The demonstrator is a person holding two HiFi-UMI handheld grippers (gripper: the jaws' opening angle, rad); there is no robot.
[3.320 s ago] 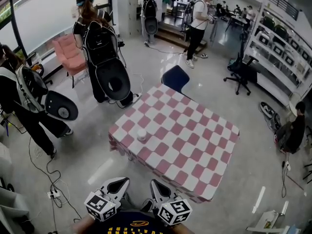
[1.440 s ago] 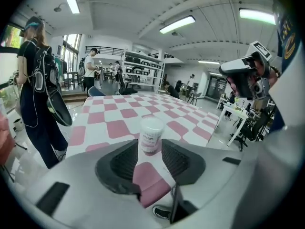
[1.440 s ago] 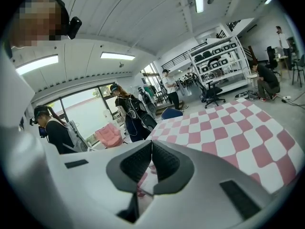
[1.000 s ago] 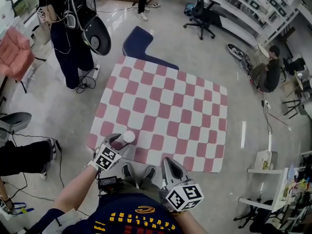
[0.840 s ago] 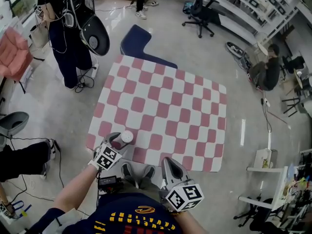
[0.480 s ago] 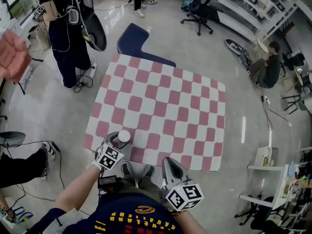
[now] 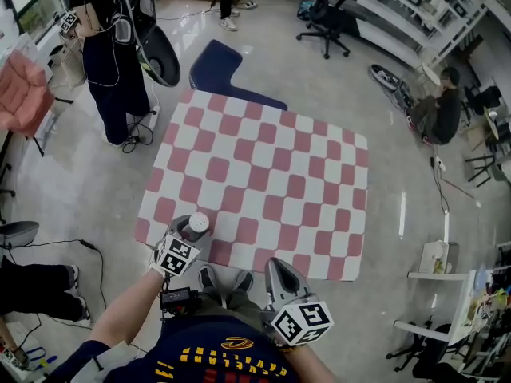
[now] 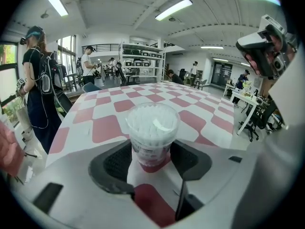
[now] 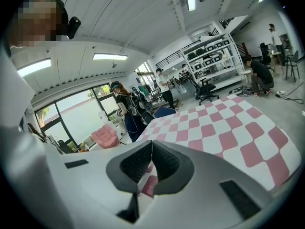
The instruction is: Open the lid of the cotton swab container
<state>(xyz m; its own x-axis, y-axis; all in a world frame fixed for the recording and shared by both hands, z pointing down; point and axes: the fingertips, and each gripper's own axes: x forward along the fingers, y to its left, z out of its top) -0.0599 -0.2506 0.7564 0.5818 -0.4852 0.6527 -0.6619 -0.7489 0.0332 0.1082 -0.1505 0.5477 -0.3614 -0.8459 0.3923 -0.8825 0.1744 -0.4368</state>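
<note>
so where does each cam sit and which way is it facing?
Head view: on the person's head, steeply down at the checkered table; shows shirt, left forearm, left gripper, right gripper.
Left gripper view: on the left gripper, along its jaws, just been opening, with the cotton swab container between them.
Right gripper view: on the right gripper, along its shut, empty jaws toward the windows.
Shared: all show the table; head and left gripper views show the container.

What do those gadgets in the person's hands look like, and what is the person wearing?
The left tool and right tool are light grey plastic shells, each with two curved jaws lined with black textured pads. A white cube printed with black square markers sits on each. The person wears a dark navy shirt with yellow print.
</note>
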